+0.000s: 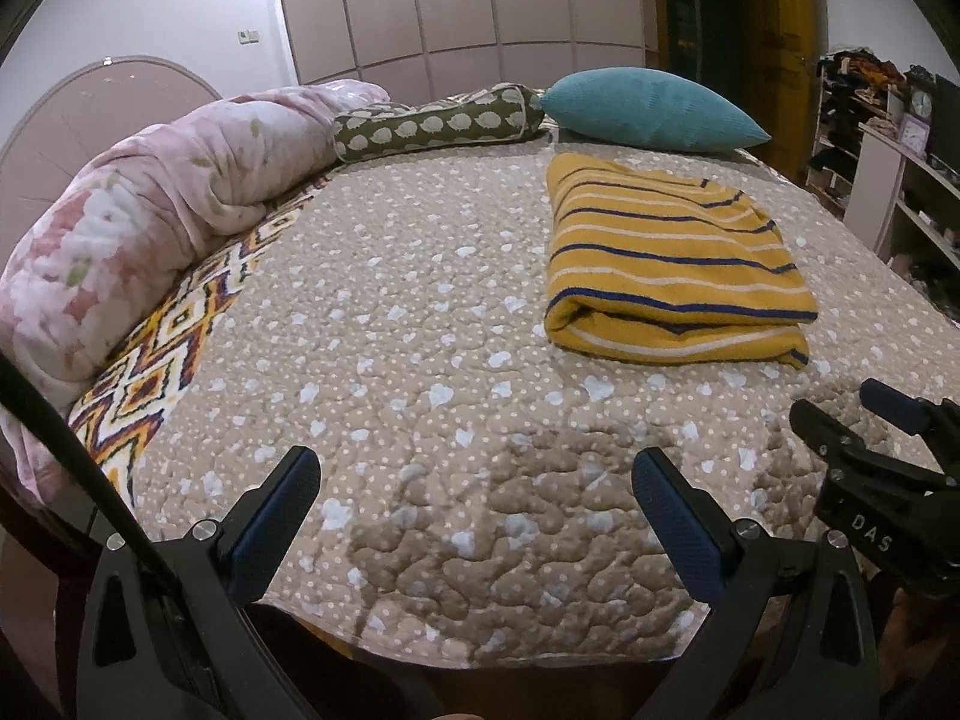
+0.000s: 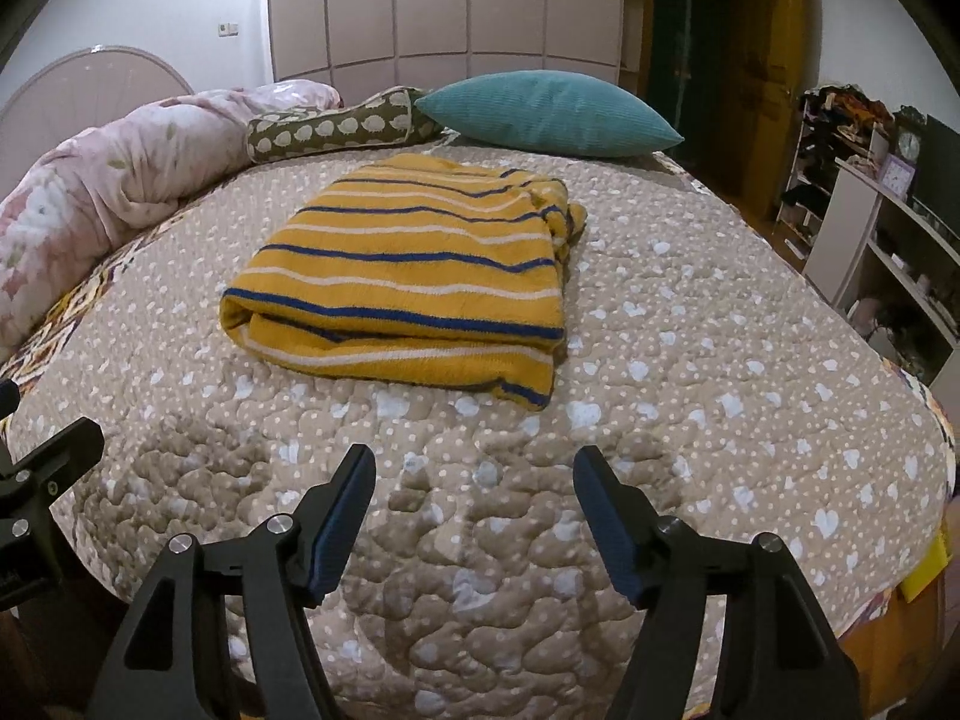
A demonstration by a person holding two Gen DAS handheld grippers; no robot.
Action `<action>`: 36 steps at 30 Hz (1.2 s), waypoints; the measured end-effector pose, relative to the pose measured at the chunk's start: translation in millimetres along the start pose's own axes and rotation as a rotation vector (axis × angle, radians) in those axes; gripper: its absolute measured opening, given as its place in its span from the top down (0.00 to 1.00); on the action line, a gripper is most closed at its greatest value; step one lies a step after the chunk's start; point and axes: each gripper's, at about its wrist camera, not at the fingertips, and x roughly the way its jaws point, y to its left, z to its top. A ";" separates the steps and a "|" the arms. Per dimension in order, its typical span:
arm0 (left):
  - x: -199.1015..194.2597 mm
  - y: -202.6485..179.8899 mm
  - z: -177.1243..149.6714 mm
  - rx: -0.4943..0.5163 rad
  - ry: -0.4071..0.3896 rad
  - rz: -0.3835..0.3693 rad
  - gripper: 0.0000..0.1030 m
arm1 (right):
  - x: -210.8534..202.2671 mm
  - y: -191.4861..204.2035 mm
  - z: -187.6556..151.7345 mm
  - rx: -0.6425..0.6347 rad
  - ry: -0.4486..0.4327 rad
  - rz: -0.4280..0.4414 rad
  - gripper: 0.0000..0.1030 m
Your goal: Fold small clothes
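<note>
A yellow garment with blue and white stripes (image 1: 672,264) lies folded into a flat rectangle on the beige quilted bedspread (image 1: 390,330); it also shows in the right wrist view (image 2: 408,276). My left gripper (image 1: 474,468) is open and empty, held over the near edge of the bed, short of the garment and to its left. My right gripper (image 2: 474,468) is open and empty, near the bed's front edge, just short of the garment's folded edge. The right gripper also shows at the right of the left wrist view (image 1: 864,420).
A rolled pink floral duvet (image 1: 150,210), a green patterned bolster (image 1: 438,123) and a teal pillow (image 1: 648,111) line the far side of the bed. Shelves with clutter (image 2: 888,228) stand at the right. A wardrobe (image 1: 456,0) is behind.
</note>
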 end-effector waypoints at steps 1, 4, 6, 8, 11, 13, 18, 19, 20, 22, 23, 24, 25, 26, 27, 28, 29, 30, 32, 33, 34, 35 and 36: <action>0.5 0.0 -0.2 -0.001 0.003 -0.006 0.00 | 0.5 0.6 -0.4 -0.003 0.002 -0.001 0.29; 1.4 -0.4 -0.7 -0.005 0.008 -0.020 0.00 | 2.2 2.7 -1.9 -0.010 0.011 -0.002 0.29; 1.8 0.0 -1.0 -0.007 0.010 -0.031 0.00 | 2.7 3.1 -2.4 -0.013 0.013 -0.003 0.28; 2.8 -0.4 -1.2 -0.006 0.015 -0.036 0.00 | 2.7 3.2 -2.7 -0.014 0.013 -0.005 0.28; 4.9 -0.8 -2.1 -0.008 0.028 -0.044 0.00 | 2.7 3.2 -2.6 -0.013 0.010 -0.008 0.28; 6.0 -1.5 -2.8 -0.008 0.033 -0.050 0.00 | 2.9 3.3 -2.8 -0.013 0.009 -0.011 0.28; 7.0 -1.9 -3.3 -0.008 0.040 -0.063 0.00 | 3.4 3.1 -2.9 -0.010 0.014 -0.015 0.27; 7.2 -1.7 -3.2 -0.008 0.041 -0.065 0.00 | 3.6 3.0 -3.1 -0.010 0.015 -0.016 0.27; 7.5 -1.5 -3.1 -0.009 0.042 -0.068 0.00 | 3.7 2.8 -3.1 -0.010 0.016 -0.017 0.27; 8.3 -1.6 -3.2 -0.011 0.047 -0.073 0.00 | 4.1 2.2 -3.1 -0.010 0.016 -0.018 0.27; 8.9 -1.5 -3.3 -0.012 0.049 -0.075 0.00 | 4.2 2.1 -3.1 -0.011 0.017 -0.018 0.27; 9.5 -1.5 -3.1 -0.013 0.051 -0.077 0.00 | 4.6 2.1 -3.2 -0.011 0.018 -0.019 0.27; 9.9 -1.5 -3.1 -0.013 0.053 -0.077 0.00 | 5.0 1.6 -3.3 -0.012 0.019 -0.019 0.27; 10.4 -1.5 -3.1 -0.014 0.054 -0.078 0.00 | 5.3 1.3 -3.3 -0.011 0.021 -0.020 0.27; 10.8 -1.5 -3.3 -0.014 0.055 -0.078 0.00 | 5.5 1.6 -3.8 -0.011 0.021 -0.020 0.26; 11.2 -1.4 -3.3 -0.014 0.057 -0.079 0.00 | 5.8 1.7 -3.7 -0.011 0.022 -0.021 0.26; 11.8 -1.3 -3.4 -0.014 0.059 -0.078 0.00 | 6.0 1.7 -3.7 -0.011 0.022 -0.022 0.26; 12.2 -1.4 -3.6 -0.014 0.061 -0.078 0.00 | 6.1 1.8 -3.8 -0.011 0.023 -0.022 0.26; 12.7 -1.7 -3.9 -0.014 0.065 -0.079 0.00 | 6.0 2.1 -3.9 -0.011 0.022 -0.022 0.26; 13.1 -1.8 -3.8 -0.013 0.066 -0.079 0.00 | 6.1 2.0 -3.9 -0.012 0.022 -0.023 0.26; 13.3 -1.7 -4.0 -0.013 0.067 -0.079 0.00 | 6.4 2.3 -4.2 -0.013 0.022 -0.024 0.26; 13.3 -1.7 -4.0 -0.013 0.067 -0.078 0.00 | 6.7 2.5 -4.4 -0.015 0.022 -0.025 0.26; 13.3 -1.7 -3.9 -0.013 0.067 -0.078 0.00 | 6.8 2.7 -4.4 -0.015 0.023 -0.025 0.26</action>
